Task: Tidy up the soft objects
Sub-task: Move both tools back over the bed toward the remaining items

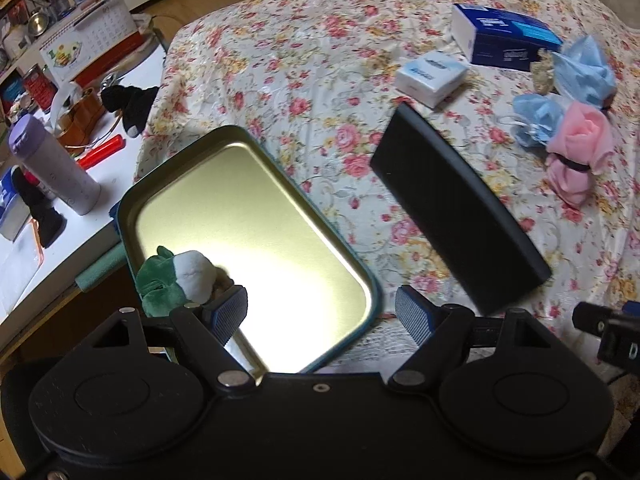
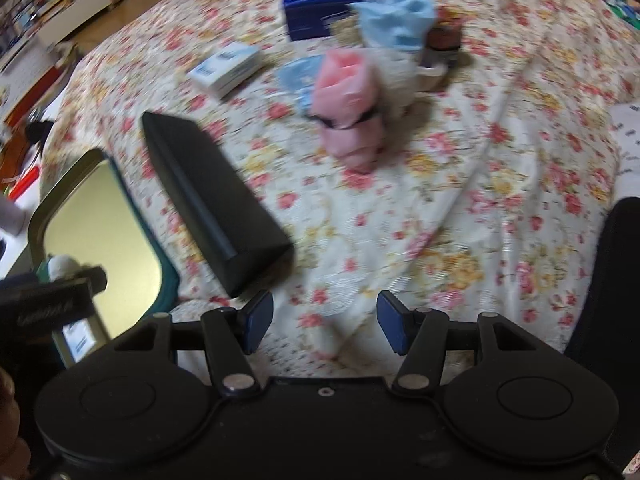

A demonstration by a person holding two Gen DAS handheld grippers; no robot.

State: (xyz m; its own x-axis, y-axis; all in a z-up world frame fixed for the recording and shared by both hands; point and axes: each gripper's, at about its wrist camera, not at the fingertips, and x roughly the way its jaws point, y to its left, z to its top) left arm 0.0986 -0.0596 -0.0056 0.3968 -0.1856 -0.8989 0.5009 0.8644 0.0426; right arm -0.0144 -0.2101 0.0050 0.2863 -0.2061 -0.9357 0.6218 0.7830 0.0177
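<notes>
A gold metal tray (image 1: 256, 216) lies on the floral bed at the left. A green and white plush toy (image 1: 176, 280) lies in its near left corner, beside my left gripper's left finger. My left gripper (image 1: 322, 314) is open and empty over the tray's near edge. A pink cloth bundle (image 1: 580, 148) and blue cloths (image 1: 536, 118) lie at the far right. In the right wrist view, my right gripper (image 2: 324, 326) is open and empty above the bedspread, with the pink bundle (image 2: 350, 112) and a blue cloth (image 2: 396, 12) ahead and the tray (image 2: 100, 216) at left.
A long black case (image 1: 456, 208) lies beside the tray, also in the right wrist view (image 2: 212, 196). A dark blue box (image 1: 508, 36) and a small white box (image 1: 432, 74) sit farther back. A cluttered white desk (image 1: 116, 168) with a bottle (image 1: 52, 164) stands left of the bed.
</notes>
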